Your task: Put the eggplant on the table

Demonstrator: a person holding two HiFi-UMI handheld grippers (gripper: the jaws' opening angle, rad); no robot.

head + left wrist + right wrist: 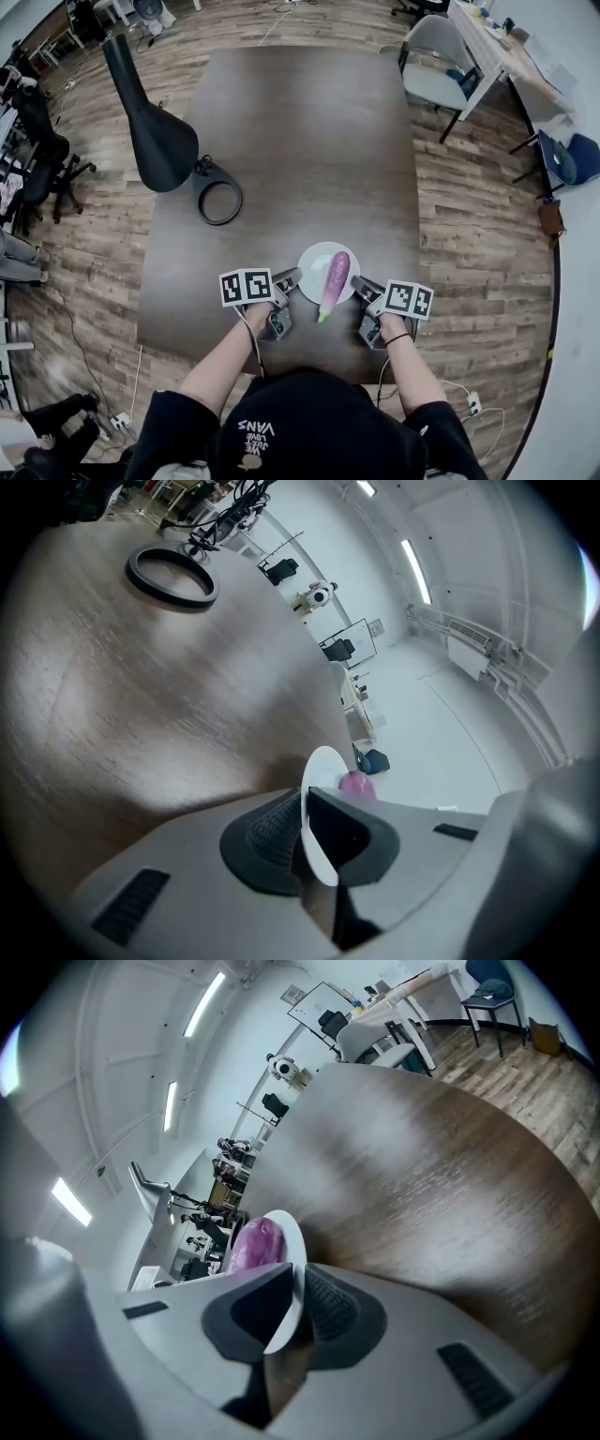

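A purple eggplant (334, 281) with a green stem lies on a white plate (312, 261) held over the near part of the brown table (300, 141). My left gripper (285, 281) is shut on the plate's left rim (319, 817). My right gripper (364, 291) is shut on its right rim (289, 1288). Behind the plate's edge, the eggplant (356, 784) shows as a pink tip in the left gripper view, and the eggplant (253, 1241) shows more fully in the right gripper view.
A black ring (217, 191) lies on the table's left part beside a black lamp shade (155, 127); the ring (172, 574) also shows far off in the left gripper view. Chairs (436, 61) and a desk stand beyond the table's far right corner.
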